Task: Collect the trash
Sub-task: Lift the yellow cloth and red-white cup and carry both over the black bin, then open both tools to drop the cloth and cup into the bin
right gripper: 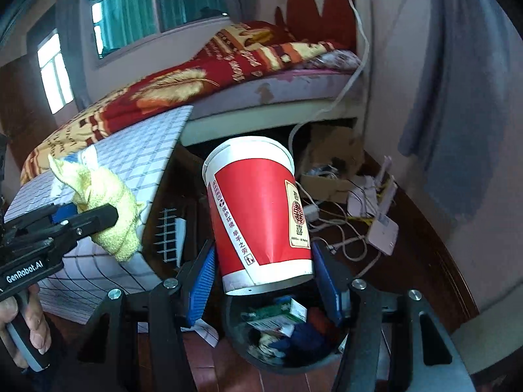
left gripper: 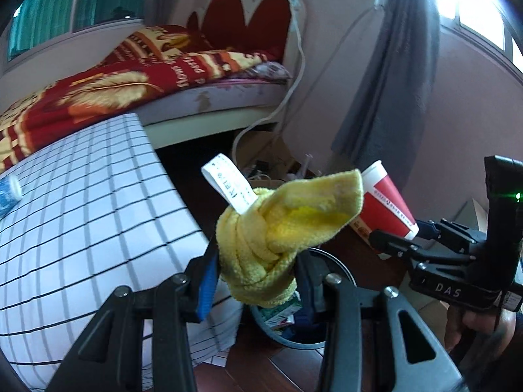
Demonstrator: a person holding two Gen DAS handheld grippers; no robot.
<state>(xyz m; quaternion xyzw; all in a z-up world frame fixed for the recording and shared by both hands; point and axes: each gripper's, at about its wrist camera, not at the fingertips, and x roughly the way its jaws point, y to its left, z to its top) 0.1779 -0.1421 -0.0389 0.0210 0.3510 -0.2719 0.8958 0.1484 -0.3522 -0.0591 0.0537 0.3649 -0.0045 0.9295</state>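
My left gripper (left gripper: 256, 274) is shut on a knotted yellow cloth (left gripper: 278, 228) with a white label, held above the dark round trash bin (left gripper: 340, 268). It also shows in the right wrist view (right gripper: 108, 209). My right gripper (right gripper: 264, 274) is shut on a red and white paper cup (right gripper: 258, 212), held upside down and tilted just over the bin (right gripper: 242, 336). The bin holds a green carton (right gripper: 278, 317) and dark scraps. In the left wrist view the cup (left gripper: 389, 202) is to the right of the cloth.
A table with a white grid cloth (left gripper: 81, 228) stands to the left of the bin. A bed with a red blanket (left gripper: 130, 78) is behind. Cardboard, cables and white routers (right gripper: 379, 215) lie on the dark wood floor to the right. A curtain (right gripper: 457, 98) hangs by the wall.
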